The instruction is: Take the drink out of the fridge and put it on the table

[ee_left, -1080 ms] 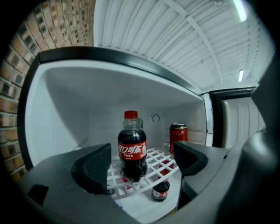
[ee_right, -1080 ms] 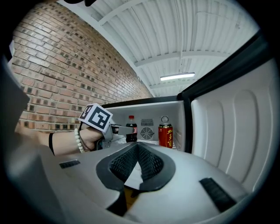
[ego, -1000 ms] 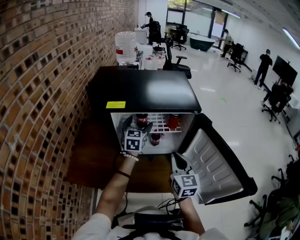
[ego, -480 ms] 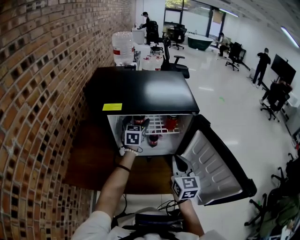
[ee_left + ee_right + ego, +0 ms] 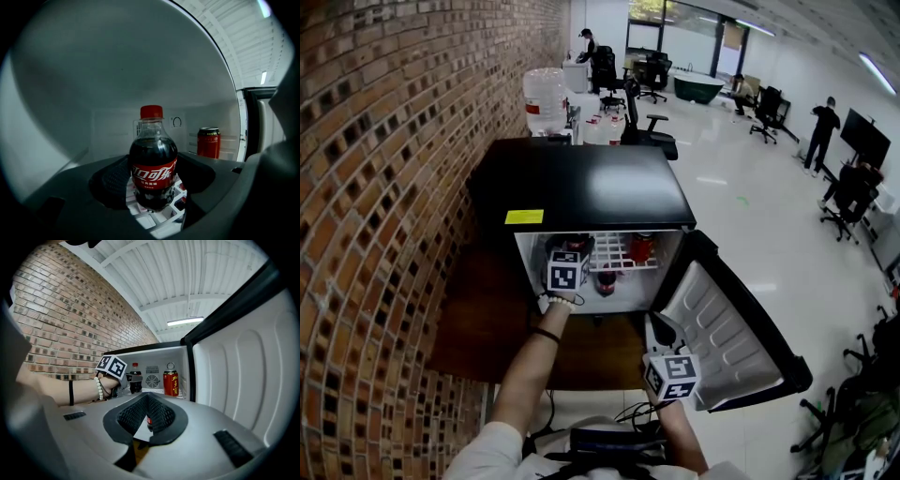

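— Where's the cola bottle [image 5: 153, 157] right now?

— Inside the open fridge [image 5: 581, 183], standing upright on the white wire shelf [image 5: 159, 218], toward the left side. A red can [image 5: 208, 142] stands farther back to its right, well apart from it.

— And the left claw [image 5: 153, 185]?

— It reaches in about level, with the bottle between its jaws. They have just been closing, and the dark ribbed pads [image 5: 112, 180] meet the bottle's sides at label height. I'd call it a fresh hold, not a proven one.

— How should this step be done well?

— Finish the squeeze on the label band, where the body is widest and straight. Do it gently, since thin plastic gives. Then lift it a touch clear of the wires and draw it straight out toward the near side. Keep it upright and away from the door [image 5: 722, 328] hanging open on the right.

— The right claw [image 5: 147, 411]?

— It's outside, near the door, jaws together with nothing in them.

— What does the bottle look like?

— Small, clear plastic, dark cola nearly to the neck, red cap, red label with white lettering.
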The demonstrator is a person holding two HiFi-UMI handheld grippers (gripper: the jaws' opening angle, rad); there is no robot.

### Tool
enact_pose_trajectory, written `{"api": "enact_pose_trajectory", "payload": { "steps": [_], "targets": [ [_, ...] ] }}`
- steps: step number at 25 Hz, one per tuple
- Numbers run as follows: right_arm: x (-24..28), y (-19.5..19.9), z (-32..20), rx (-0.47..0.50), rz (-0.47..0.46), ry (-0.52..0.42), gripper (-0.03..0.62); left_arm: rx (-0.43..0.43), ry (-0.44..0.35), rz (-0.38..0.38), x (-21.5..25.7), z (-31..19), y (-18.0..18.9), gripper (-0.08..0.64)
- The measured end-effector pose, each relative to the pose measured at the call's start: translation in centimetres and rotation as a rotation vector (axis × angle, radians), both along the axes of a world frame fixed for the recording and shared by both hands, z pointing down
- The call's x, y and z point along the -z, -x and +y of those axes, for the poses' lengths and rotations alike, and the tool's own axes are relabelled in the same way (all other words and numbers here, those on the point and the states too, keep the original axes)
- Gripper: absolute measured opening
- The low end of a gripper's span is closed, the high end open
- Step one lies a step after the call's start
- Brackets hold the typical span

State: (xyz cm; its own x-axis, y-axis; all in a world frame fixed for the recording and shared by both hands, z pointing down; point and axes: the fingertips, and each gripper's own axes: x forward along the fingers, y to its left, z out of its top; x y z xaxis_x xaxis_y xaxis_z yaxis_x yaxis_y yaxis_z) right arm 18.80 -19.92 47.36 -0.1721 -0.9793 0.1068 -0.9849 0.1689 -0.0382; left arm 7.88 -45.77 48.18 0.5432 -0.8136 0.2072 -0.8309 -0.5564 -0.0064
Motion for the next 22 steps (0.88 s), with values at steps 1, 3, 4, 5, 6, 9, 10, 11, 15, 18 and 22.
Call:
{"api": "enact_pose_trajectory", "payload": {
  "steps": [1, 3, 4, 5, 6, 9, 10, 11, 15, 18, 22],
  "targets": [
    [0.0, 0.0, 0.1, 0.000, -0.001, -0.001, 0.011, 0.000, 0.000, 0.006, 0.0, 0.0, 0.0, 0.304],
    [0.1, -0.1, 0.3, -0.003, -0.004, -0.004, 0.011, 0.003, -0.002, 0.007, 0.0, 0.0, 0.0, 0.302],
    [0.2, -0.2, 0.4, -0.006, -0.005, -0.005, 0.011, 0.003, -0.003, 0.003, 0.1, 0.1, -0.1, 0.302],
    [0.2, -0.2, 0.4, -0.007, -0.006, -0.005, 0.011, 0.003, -0.004, -0.002, 0.1, 0.2, -0.1, 0.302],
    [0.2, -0.2, 0.5, -0.008, -0.007, -0.005, 0.011, 0.003, -0.006, -0.006, 0.2, 0.3, -0.1, 0.301],
    [0.3, 0.0, 0.8, -0.005, -0.007, -0.006, 0.011, 0.002, -0.023, 0.009, 0.8, 1.5, 0.2, 0.301],
    [0.3, 0.0, 0.8, -0.003, -0.006, -0.008, 0.011, 0.000, -0.032, 0.019, 1.1, 2.0, 0.3, 0.301],
    [0.4, 0.0, 0.8, -0.001, -0.005, -0.010, 0.011, -0.004, -0.038, 0.027, 1.4, 2.5, 0.3, 0.301],
    [0.4, 0.5, 0.8, 0.011, -0.011, -0.010, 0.011, -0.012, -0.048, 0.042, 1.7, 4.9, 0.9, 0.301],
    [0.4, 1.1, 0.7, 0.020, -0.010, -0.010, 0.011, -0.015, -0.052, 0.051, 1.5, 6.7, 1.6, 0.301],
    [0.3, 2.1, 0.7, 0.042, -0.011, -0.007, 0.011, -0.022, -0.044, 0.065, 1.0, 9.0, 2.5, 0.301]
  ]
}}
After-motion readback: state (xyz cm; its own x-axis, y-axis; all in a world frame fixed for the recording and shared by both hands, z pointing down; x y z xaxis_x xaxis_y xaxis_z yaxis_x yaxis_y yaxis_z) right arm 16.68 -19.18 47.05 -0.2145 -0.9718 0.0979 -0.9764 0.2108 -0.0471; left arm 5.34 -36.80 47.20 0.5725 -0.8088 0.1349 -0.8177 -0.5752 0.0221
